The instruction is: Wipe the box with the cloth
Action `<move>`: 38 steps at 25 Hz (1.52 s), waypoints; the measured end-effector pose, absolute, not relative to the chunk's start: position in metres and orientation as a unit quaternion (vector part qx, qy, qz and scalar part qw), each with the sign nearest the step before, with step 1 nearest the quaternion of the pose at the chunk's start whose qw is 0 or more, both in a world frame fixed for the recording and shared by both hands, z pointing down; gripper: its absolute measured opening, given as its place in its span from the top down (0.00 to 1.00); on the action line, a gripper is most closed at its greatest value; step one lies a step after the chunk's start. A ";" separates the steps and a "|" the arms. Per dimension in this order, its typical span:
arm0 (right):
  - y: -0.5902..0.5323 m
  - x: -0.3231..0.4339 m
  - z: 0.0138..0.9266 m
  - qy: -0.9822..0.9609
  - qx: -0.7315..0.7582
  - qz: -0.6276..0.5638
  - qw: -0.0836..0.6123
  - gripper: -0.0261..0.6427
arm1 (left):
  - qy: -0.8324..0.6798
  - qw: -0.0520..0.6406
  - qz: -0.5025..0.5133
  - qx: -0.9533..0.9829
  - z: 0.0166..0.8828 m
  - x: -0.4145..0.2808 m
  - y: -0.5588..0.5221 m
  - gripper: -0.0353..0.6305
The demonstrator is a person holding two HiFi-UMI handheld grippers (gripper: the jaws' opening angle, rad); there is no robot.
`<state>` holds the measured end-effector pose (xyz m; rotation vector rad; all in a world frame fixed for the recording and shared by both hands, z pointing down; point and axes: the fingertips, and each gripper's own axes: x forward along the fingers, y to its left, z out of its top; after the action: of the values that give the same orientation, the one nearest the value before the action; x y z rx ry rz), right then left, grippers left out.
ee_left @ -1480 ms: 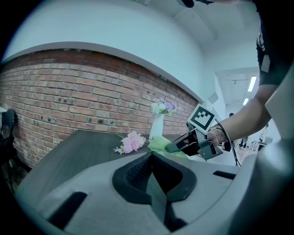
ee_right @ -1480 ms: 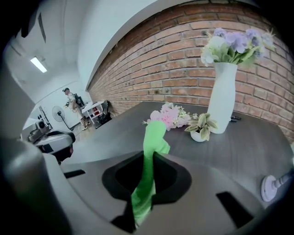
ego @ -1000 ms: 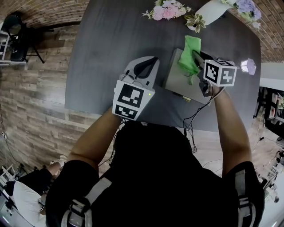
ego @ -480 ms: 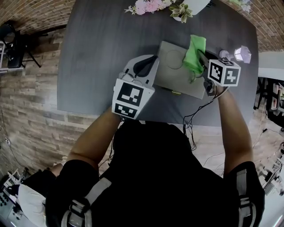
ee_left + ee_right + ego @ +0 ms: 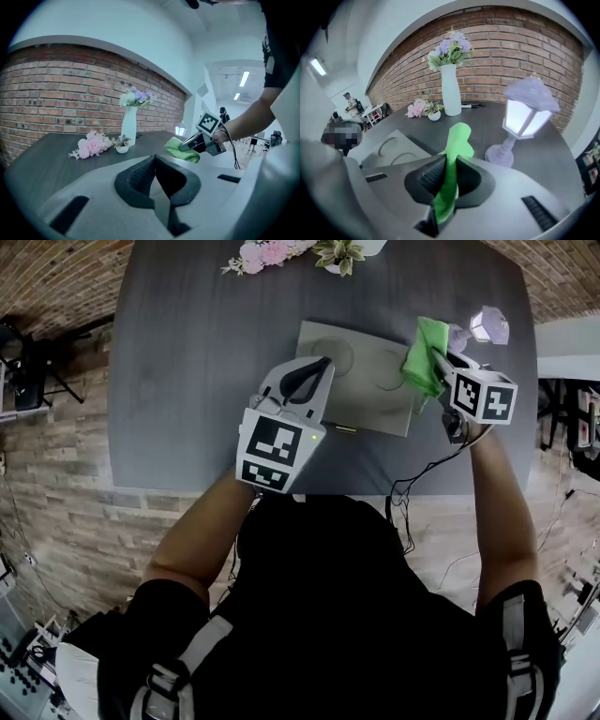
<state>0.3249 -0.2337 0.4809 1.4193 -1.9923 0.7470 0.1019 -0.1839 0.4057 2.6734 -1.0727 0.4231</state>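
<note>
- Box location: the box [image 5: 361, 381] is a flat grey case lying on the dark table [image 5: 187, 352], near the table's front edge. Two round recesses show in its lid.
- Cloth location: the green cloth [image 5: 427, 357] sits at the box's right end, over the far right corner. A lantern lamp [image 5: 487, 324] stands just beyond it.
- Right gripper [image 5: 449, 180]: the jaws pinch a bunched fold of the cloth. A loose tail stands out past the tips, and a shorter end trails back between the pads.
- Left gripper [image 5: 154, 180]: the jaws are pressed together with nothing between them. The gripper hangs over the box's left end; whether it touches the box cannot be told.
- Handling, cloth: judged soft, light and limp. The free tail will likely fold and drag rather than push, so wiping contact should come from the part close to the pads. The present hold, across the bunched middle, looks adequate.
- Handling, box: judged rigid and low, and probably light enough to slide on the smooth table under a sideways stroke. Bracing is best taken at an edge or corner on the left, opposite the cloth.
- Hazard: the lamp is close to the stroke path on the right. The vase [image 5: 451, 89] and pink flowers [image 5: 262, 254] stand farther back.
</note>
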 end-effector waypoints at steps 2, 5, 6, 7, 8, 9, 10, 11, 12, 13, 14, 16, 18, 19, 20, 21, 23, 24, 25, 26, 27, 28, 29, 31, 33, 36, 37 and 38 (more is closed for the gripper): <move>-0.230 0.338 0.479 -0.741 0.539 0.277 0.289 0.91 | -0.362 0.113 0.146 0.914 0.405 0.108 -0.181 0.94; -0.226 0.350 0.473 -0.738 0.547 0.271 0.288 0.91 | -0.360 0.109 0.148 0.915 0.403 0.111 -0.179 0.94; -0.226 0.352 0.471 -0.738 0.549 0.269 0.287 0.91 | -0.360 0.108 0.148 0.915 0.402 0.111 -0.178 0.94; -0.225 0.353 0.468 -0.738 0.550 0.267 0.287 0.91 | -0.360 0.107 0.147 0.915 0.401 0.111 -0.177 0.94; -0.224 0.353 0.466 -0.738 0.550 0.265 0.286 0.91 | -0.360 0.106 0.147 0.915 0.400 0.111 -0.176 0.94; -0.224 0.352 0.463 -0.739 0.551 0.263 0.286 0.91 | -0.359 0.106 0.146 0.916 0.400 0.110 -0.175 0.94; -0.223 0.350 0.461 -0.739 0.551 0.261 0.285 0.91 | -0.359 0.105 0.145 0.916 0.399 0.109 -0.174 0.93; -0.223 0.347 0.457 -0.741 0.551 0.259 0.284 0.91 | -0.358 0.105 0.144 0.917 0.398 0.108 -0.173 0.94; -0.224 0.342 0.454 -0.744 0.549 0.257 0.282 0.91 | -0.358 0.104 0.143 0.917 0.397 0.105 -0.172 0.94; -0.225 0.335 0.449 -0.748 0.547 0.254 0.279 0.91 | -0.360 0.103 0.142 0.917 0.396 0.102 -0.170 0.94; -0.226 0.327 0.445 -0.753 0.543 0.251 0.276 0.91 | -0.361 0.103 0.140 0.916 0.395 0.097 -0.170 0.94; -0.229 0.306 0.434 -0.764 0.534 0.244 0.269 0.91 | -0.366 0.103 0.138 0.914 0.393 0.086 -0.168 0.93; -0.232 0.281 0.424 -0.777 0.522 0.242 0.257 0.91 | -0.373 0.103 0.137 0.912 0.391 0.072 -0.166 0.94; -0.233 0.266 0.418 -0.784 0.514 0.244 0.249 0.91 | -0.377 0.103 0.136 0.910 0.391 0.064 -0.165 0.94; -0.235 0.250 0.413 -0.792 0.505 0.246 0.239 0.91 | -0.381 0.104 0.135 0.909 0.390 0.056 -0.164 0.94; -0.236 0.233 0.408 -0.801 0.495 0.246 0.230 0.91 | -0.385 0.104 0.134 0.907 0.390 0.048 -0.164 0.94; -0.237 0.197 0.401 -0.818 0.472 0.244 0.221 0.91 | -0.392 0.106 0.132 0.904 0.389 0.031 -0.162 0.93; -0.237 0.180 0.398 -0.825 0.461 0.242 0.220 0.91 | -0.395 0.106 0.131 0.903 0.389 0.023 -0.161 0.94; -0.237 0.162 0.397 -0.831 0.451 0.240 0.219 0.91 | -0.399 0.107 0.130 0.901 0.389 0.014 -0.160 0.93; -0.237 0.146 0.397 -0.836 0.442 0.239 0.220 0.91 | -0.403 0.108 0.130 0.899 0.389 0.005 -0.160 0.93; -0.237 0.130 0.398 -0.840 0.433 0.239 0.220 0.91 | -0.408 0.110 0.129 0.897 0.389 -0.004 -0.159 0.94; -0.238 0.115 0.400 -0.844 0.425 0.241 0.221 0.91 | -0.413 0.111 0.129 0.895 0.389 -0.013 -0.159 0.93; -0.238 0.100 0.402 -0.847 0.418 0.242 0.222 0.91 | -0.418 0.111 0.129 0.892 0.389 -0.023 -0.158 0.93; -0.238 0.073 0.407 -0.852 0.405 0.245 0.223 0.91 | -0.429 0.114 0.128 0.887 0.390 -0.042 -0.157 0.93; -0.237 0.052 0.413 -0.855 0.396 0.248 0.224 0.91 | -0.437 0.118 0.128 0.882 0.392 -0.060 -0.156 0.94; -0.238 0.035 0.423 -0.854 0.392 0.254 0.228 0.91 | -0.446 0.122 0.130 0.877 0.395 -0.079 -0.154 0.94; -0.238 0.033 0.427 -0.852 0.395 0.257 0.231 0.91 | -0.448 0.123 0.130 0.876 0.396 -0.083 -0.153 0.94; -0.238 0.033 0.431 -0.848 0.399 0.259 0.233 0.91 | -0.449 0.124 0.130 0.876 0.397 -0.087 -0.152 0.94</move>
<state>0.0333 -0.2382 0.4307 1.0954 -2.3293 0.7109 -0.0870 -0.1520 0.3970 2.5530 -1.3081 0.3795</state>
